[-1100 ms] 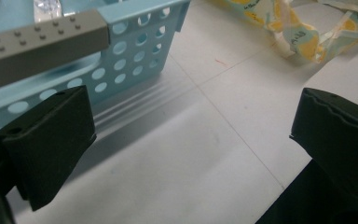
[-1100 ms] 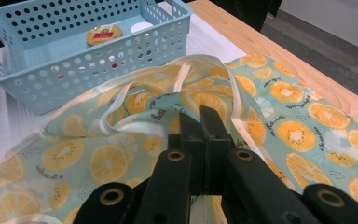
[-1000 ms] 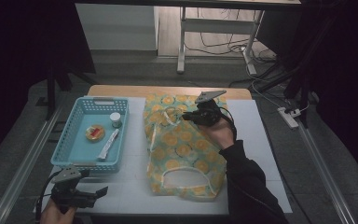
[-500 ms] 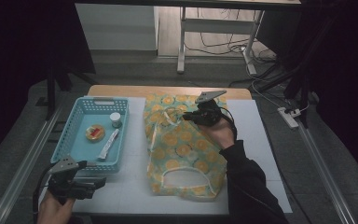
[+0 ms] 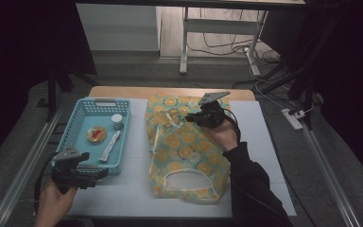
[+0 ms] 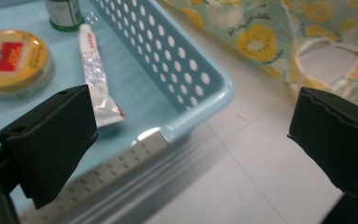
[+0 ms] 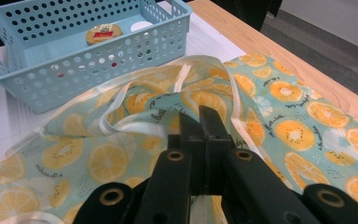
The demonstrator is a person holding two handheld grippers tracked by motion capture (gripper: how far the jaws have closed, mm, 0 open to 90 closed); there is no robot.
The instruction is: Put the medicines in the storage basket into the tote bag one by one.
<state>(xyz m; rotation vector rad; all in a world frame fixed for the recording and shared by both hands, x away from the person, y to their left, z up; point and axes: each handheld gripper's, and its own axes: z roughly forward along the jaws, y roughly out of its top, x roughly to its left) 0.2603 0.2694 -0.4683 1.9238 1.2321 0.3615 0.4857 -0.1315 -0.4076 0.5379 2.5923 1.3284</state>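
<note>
Nearest the person, the left gripper [image 5: 96,173] is held low over the white table surface [image 5: 127,189], just off the near corner of the light-blue perforated plastic basket [image 5: 71,142]; its two black jaws are spread wide, with nothing between them.

Inside the basket are listed a white tube with red lettering [image 6: 93,70] lying flat along the near wall, a round flat tin with a yellow-and-red lid [image 6: 11,58] beside it, and a small white-capped bottle with a green label [image 6: 64,13] farther in.

At mid-table, the teal cloth bag printed with orange slices [image 5: 186,151] is laid flat (cut-out handle toward the person), just beside the basket.

At the bag's far end, the right gripper [image 5: 189,118] is seen with its jaws pressed together on a bunched fold of the fabric near the cream strap [image 7: 182,77].

Beyond, the bare wooden table edge [image 5: 123,91] is noted.
</note>
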